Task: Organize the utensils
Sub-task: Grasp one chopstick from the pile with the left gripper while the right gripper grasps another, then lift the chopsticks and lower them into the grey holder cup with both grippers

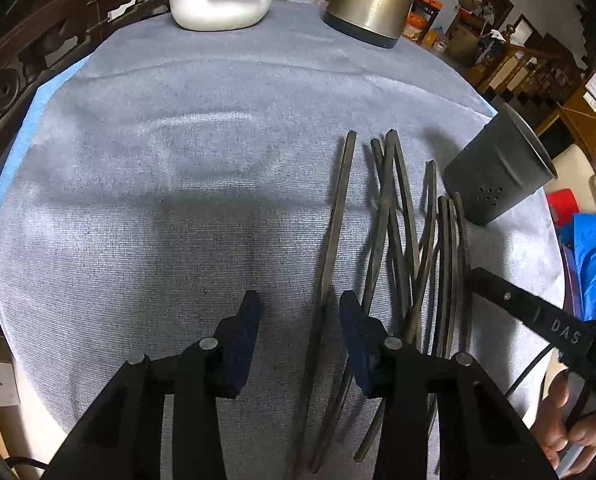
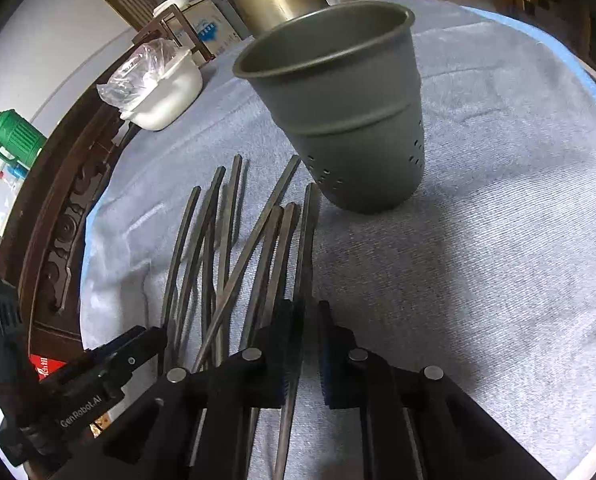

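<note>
I've barely begun: every chopstick (image 2: 234,248) lies loose on the bench (image 1: 158,200), my right tongs (image 2: 303,344) nearly closed around the rightmost one, left tongs (image 1: 299,344) half-open astride another, empty holder (image 2: 337,112) just ahead.

bare cloth (image 1: 158,200) left of the chopsticks (image 1: 393,220); holder (image 2: 337,120) blocks behind them.

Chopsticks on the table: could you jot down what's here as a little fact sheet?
surface: grey cloth
chopsticks: dark chopsticks lying loose, some crossed
holder: grey cup, upright, beside their far ends
left gripper: one chopstick between its pads, touch unclear
right gripper: one chopstick between its pads, nearly shut
far end: white bowl, kettle
</note>
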